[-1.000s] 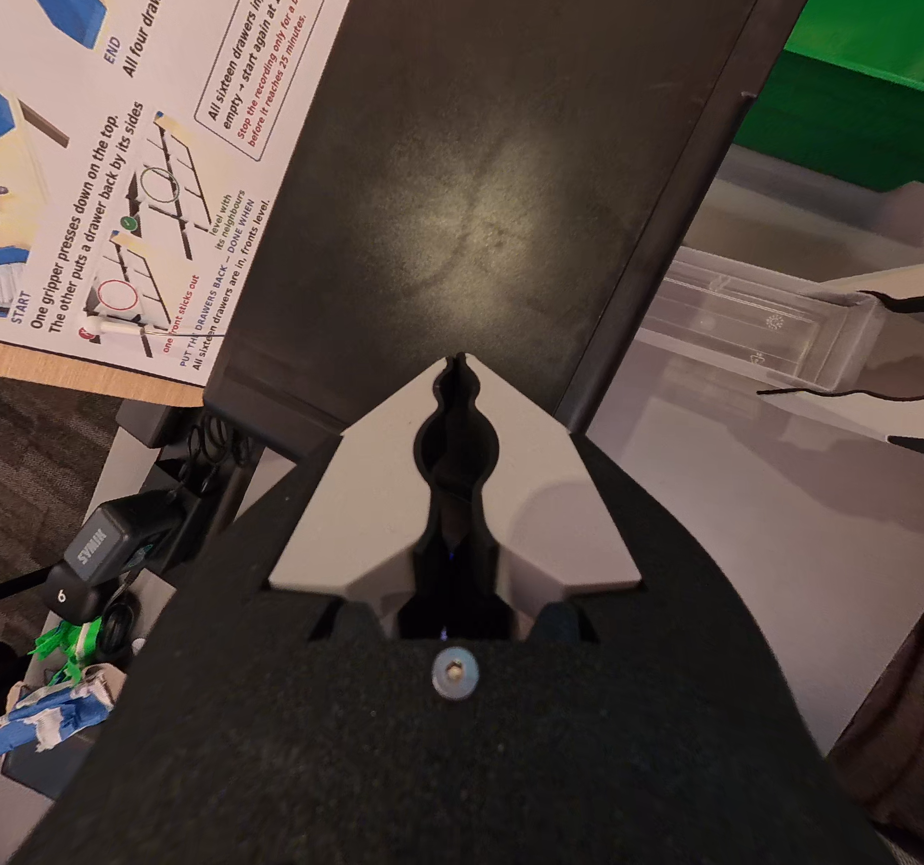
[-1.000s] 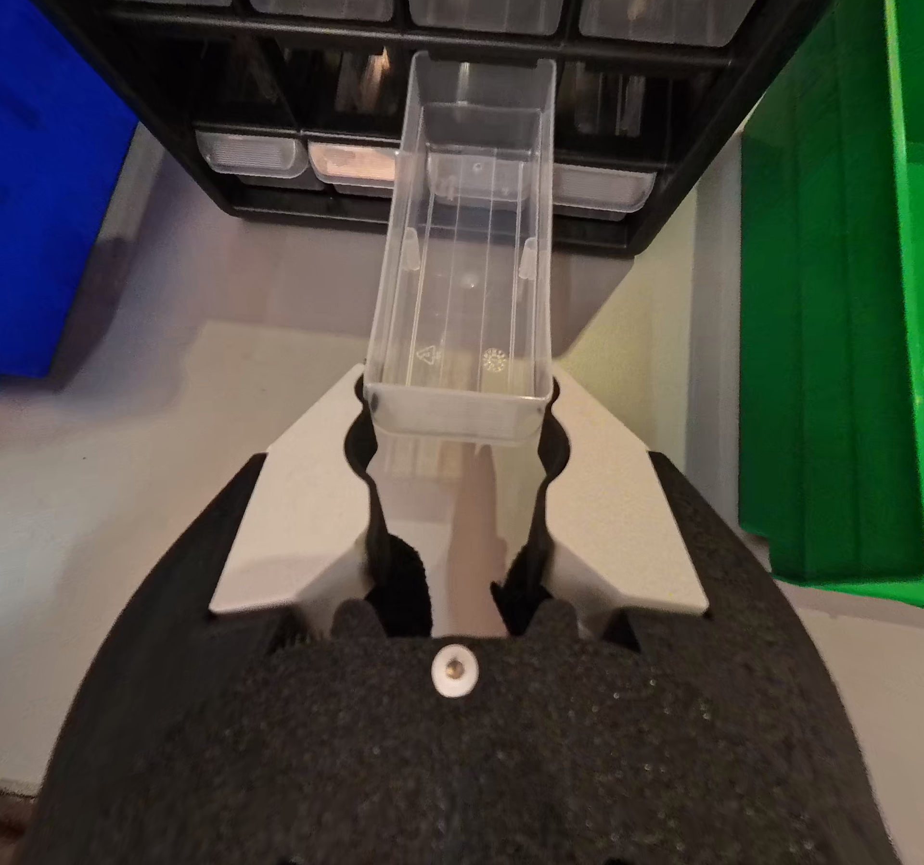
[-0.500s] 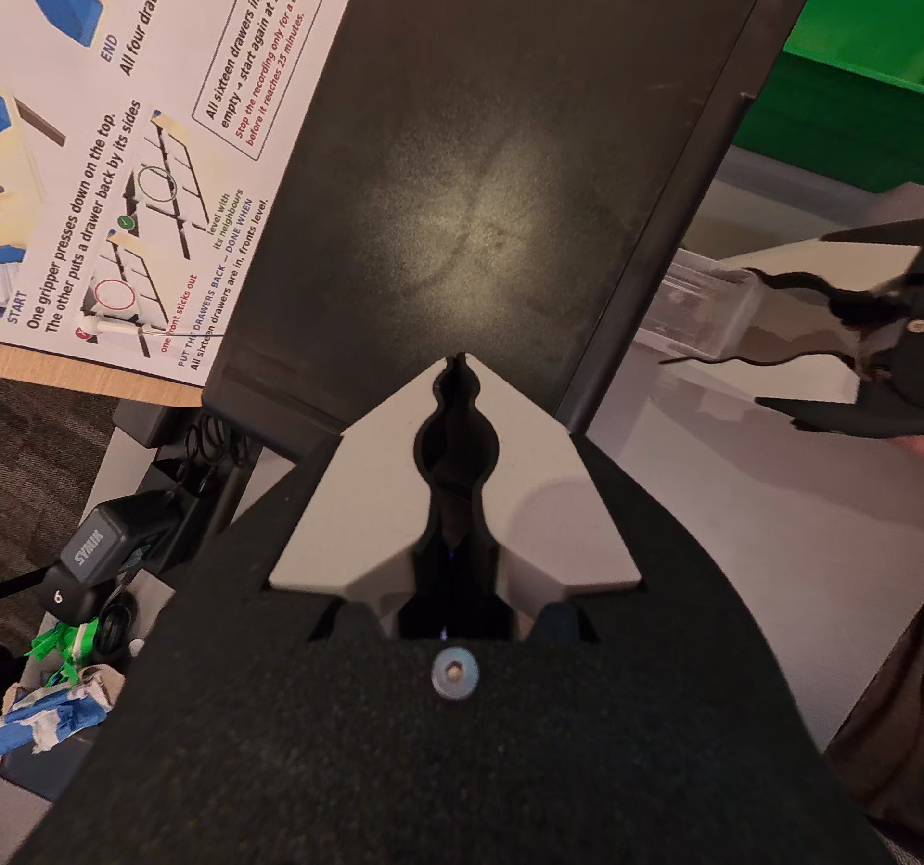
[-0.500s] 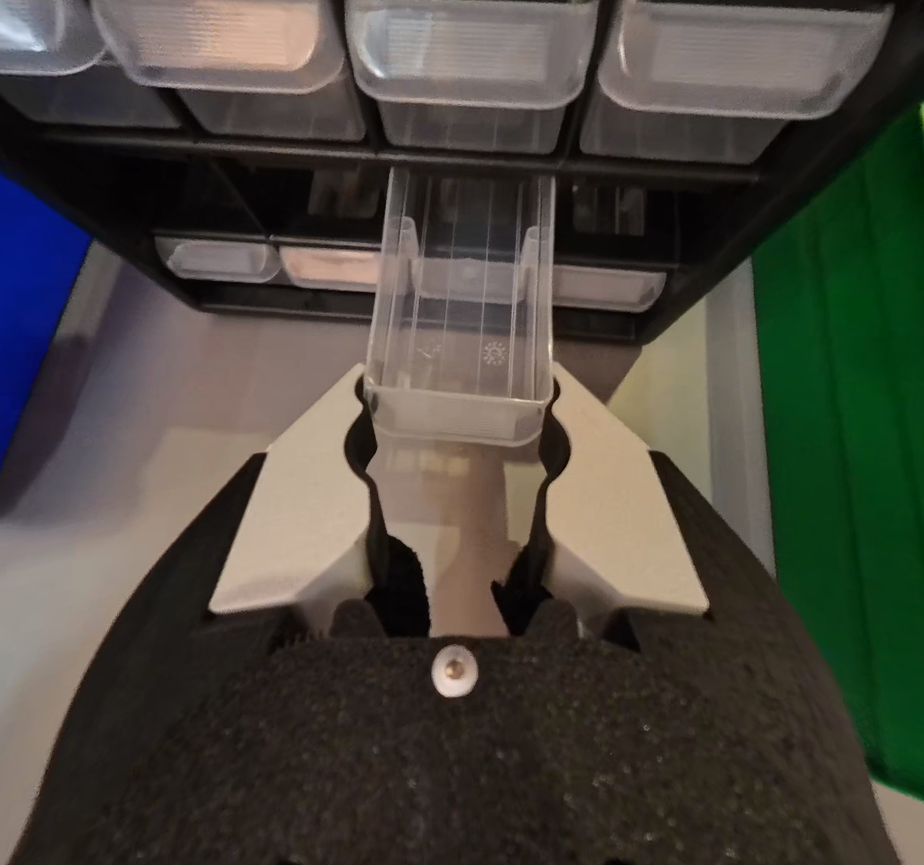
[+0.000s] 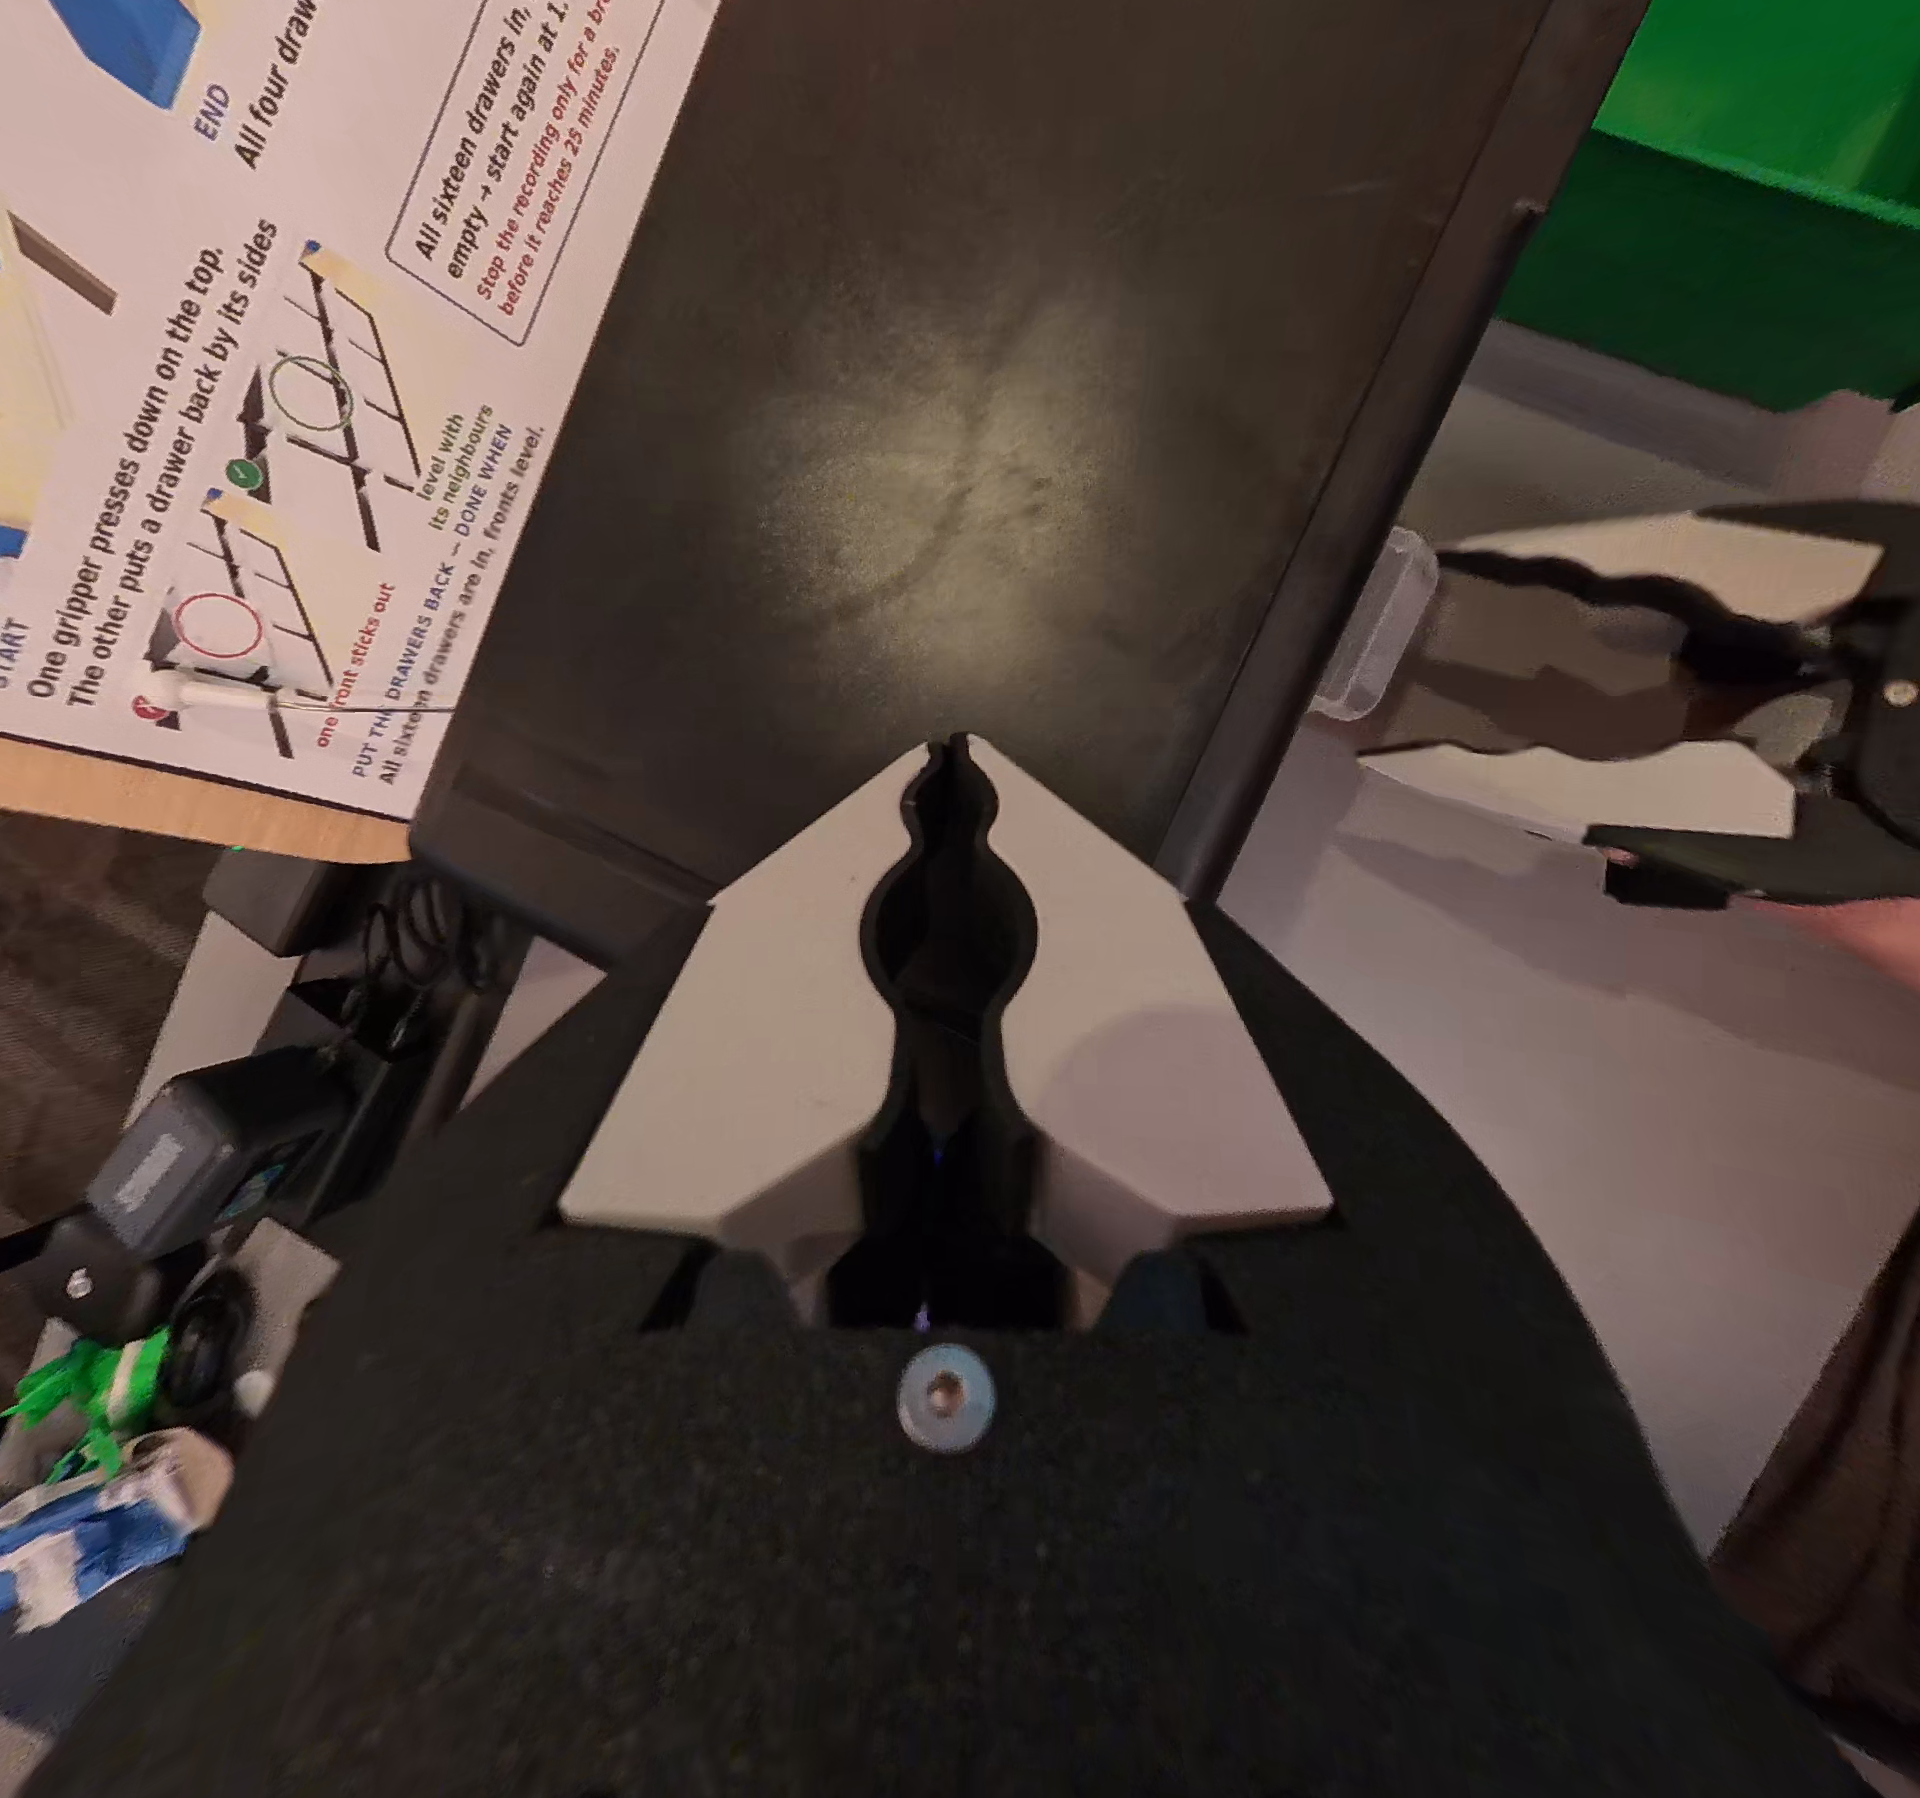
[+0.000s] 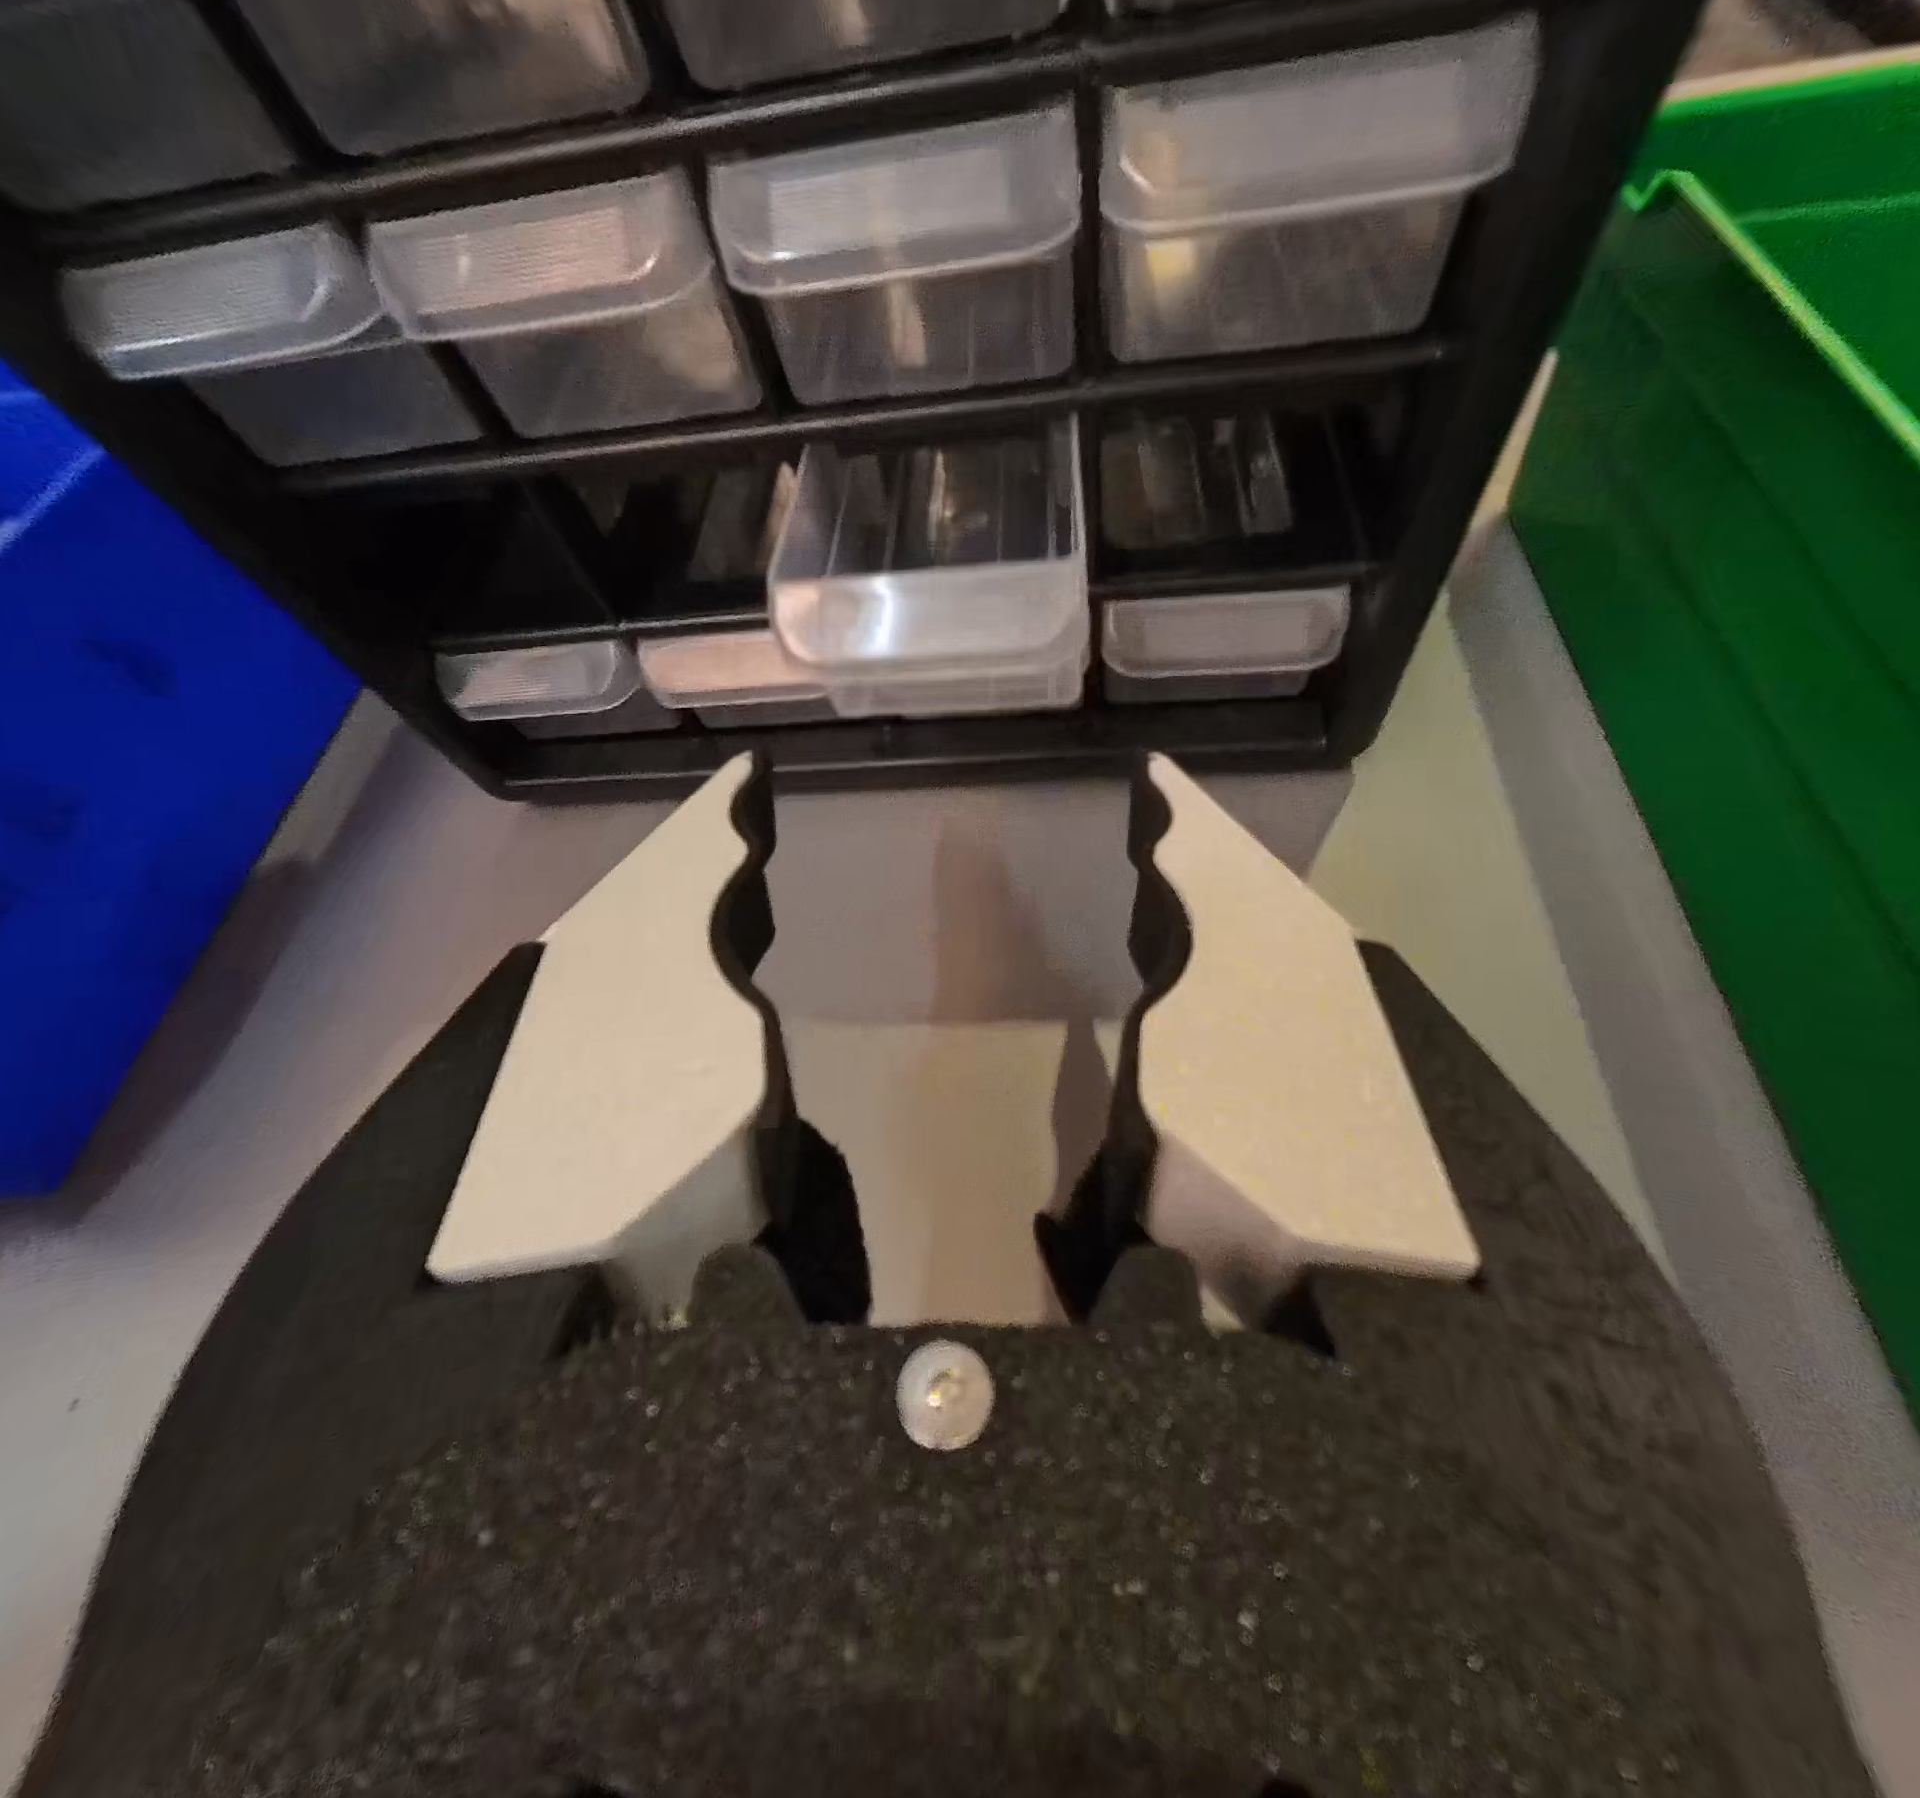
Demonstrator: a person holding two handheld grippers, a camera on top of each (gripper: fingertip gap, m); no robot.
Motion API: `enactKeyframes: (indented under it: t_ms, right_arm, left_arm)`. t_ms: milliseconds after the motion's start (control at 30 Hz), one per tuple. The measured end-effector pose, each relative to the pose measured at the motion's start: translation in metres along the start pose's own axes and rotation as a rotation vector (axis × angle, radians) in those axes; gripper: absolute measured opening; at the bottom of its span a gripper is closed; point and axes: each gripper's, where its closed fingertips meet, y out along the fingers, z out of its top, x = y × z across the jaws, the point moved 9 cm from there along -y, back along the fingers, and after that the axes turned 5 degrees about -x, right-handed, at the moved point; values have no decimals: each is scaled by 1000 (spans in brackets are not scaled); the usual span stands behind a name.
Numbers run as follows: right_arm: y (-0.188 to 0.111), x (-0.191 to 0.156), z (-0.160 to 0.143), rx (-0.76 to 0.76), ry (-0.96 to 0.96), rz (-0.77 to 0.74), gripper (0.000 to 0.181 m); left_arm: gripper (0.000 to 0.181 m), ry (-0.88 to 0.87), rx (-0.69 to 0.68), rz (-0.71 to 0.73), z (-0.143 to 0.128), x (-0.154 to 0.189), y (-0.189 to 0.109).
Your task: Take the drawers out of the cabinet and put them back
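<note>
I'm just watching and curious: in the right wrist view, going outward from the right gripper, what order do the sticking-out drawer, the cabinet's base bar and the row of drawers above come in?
1. The cabinet base bar, just beyond the open right gripper.
2. The sticking-out drawer, centre, third row down.
3. The drawer row above, farther up the front.

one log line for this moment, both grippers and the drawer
left gripper: shut, on cabinet top | right gripper: open, clear of drawer | drawer: in its slot, front sticking out
</note>
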Motion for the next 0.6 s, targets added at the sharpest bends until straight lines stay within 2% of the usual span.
enactKeyframes:
  t_ms: [100, 200, 467, 600]
  right_arm:
    - [-7, -4, -8, 72, -75, -40, 41]
    - [5, -6, -3, 113, -162, -137, 20]
    - [43, -9, 20, 108, -87, -31, 22]
    - [49, -4, 21, 107, -78, 6, 24]
  left_arm:
    - [0, -16, 22, -31, -2, -3, 0]
    - [0, -12, 22, -23, -2, -2, 0]
    - [0, -12, 11, -31, -1, -3, 0]
    - [0, -23, 21, -31, -2, -3, 0]
